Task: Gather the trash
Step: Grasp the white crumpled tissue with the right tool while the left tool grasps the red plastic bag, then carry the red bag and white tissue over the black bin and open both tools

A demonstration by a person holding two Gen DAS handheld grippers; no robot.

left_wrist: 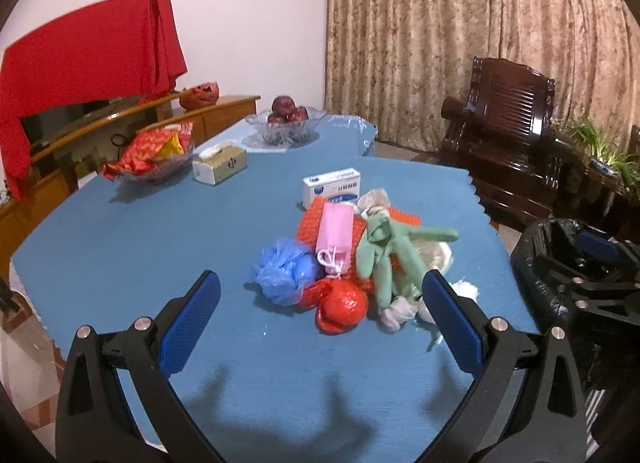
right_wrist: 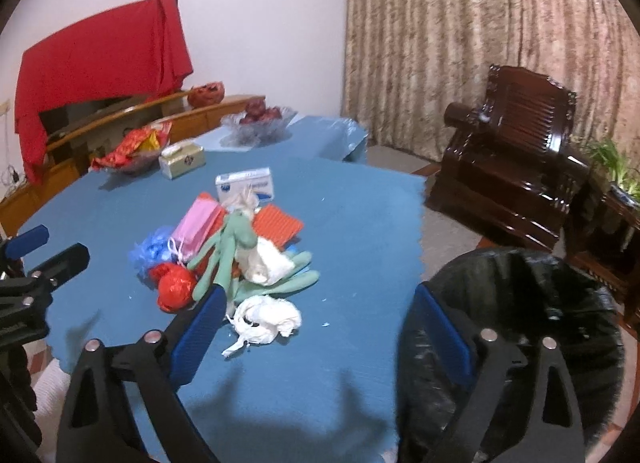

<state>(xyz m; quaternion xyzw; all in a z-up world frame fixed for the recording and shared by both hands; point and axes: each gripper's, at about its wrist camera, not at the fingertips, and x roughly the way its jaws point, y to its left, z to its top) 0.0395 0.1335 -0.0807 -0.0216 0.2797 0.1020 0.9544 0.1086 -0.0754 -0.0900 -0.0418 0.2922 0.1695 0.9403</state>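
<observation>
A pile of trash lies on the blue table (left_wrist: 140, 247): a blue plastic bag (left_wrist: 284, 269), a red plastic bag (left_wrist: 342, 305), a pink mask (left_wrist: 335, 237), green gloves (left_wrist: 384, 251), an orange mat (left_wrist: 316, 223) and white crumpled tissue (right_wrist: 266, 317). My left gripper (left_wrist: 320, 303) is open and empty, just short of the pile. My right gripper (right_wrist: 316, 315) is open and empty, with the white tissue between its fingers' line and the black-lined trash bin (right_wrist: 516, 327) at its right finger. The bin also shows in the left wrist view (left_wrist: 560, 263).
A white box (left_wrist: 332, 187), a tissue box (left_wrist: 219, 163), a glass bowl of red snack packets (left_wrist: 150, 159) and a glass bowl of apples (left_wrist: 286, 121) stand farther back. A dark wooden armchair (left_wrist: 508, 135) and potted plants (left_wrist: 600, 151) are right of the table.
</observation>
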